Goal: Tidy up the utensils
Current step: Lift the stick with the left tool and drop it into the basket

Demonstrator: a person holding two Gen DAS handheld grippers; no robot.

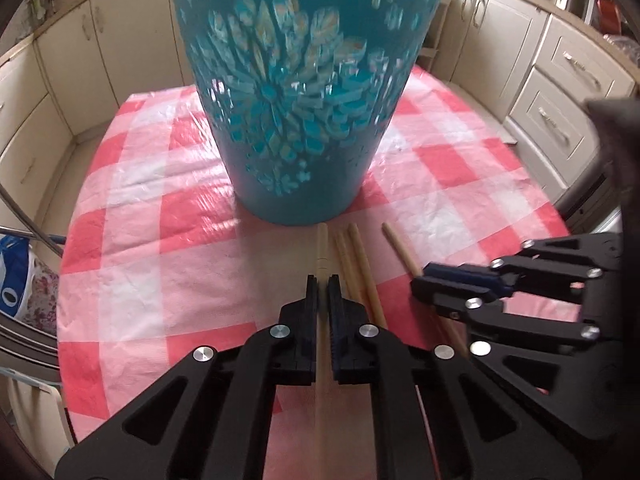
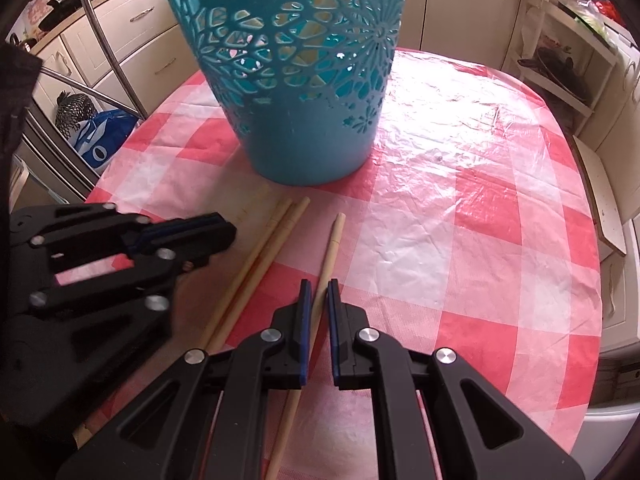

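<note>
A tall teal plastic basket [image 1: 296, 140] [image 2: 308, 144] with flower cut-outs stands on the red-and-white checked tablecloth [image 1: 160, 240] [image 2: 460, 240]. Several wooden chopsticks lie in front of it, pointing toward it. My left gripper [image 1: 321, 282] [image 2: 230, 232] is shut on the leftmost chopstick [image 1: 321, 248], which runs between its pads. Two loose chopsticks [image 1: 352, 256] [image 2: 288, 220] lie side by side between the grippers. My right gripper [image 2: 319, 285] [image 1: 418, 280] is shut on the rightmost chopstick [image 2: 335, 236] [image 1: 398, 248], low over the cloth.
Cream kitchen cabinets [image 1: 560, 80] ring the table. A metal chair frame [image 2: 104, 40] and a blue bag [image 2: 100, 136] are off the left edge. A white shelf rack [image 2: 568, 64] stands at the far right. A dark sleeve [image 1: 616, 128] shows behind the right gripper.
</note>
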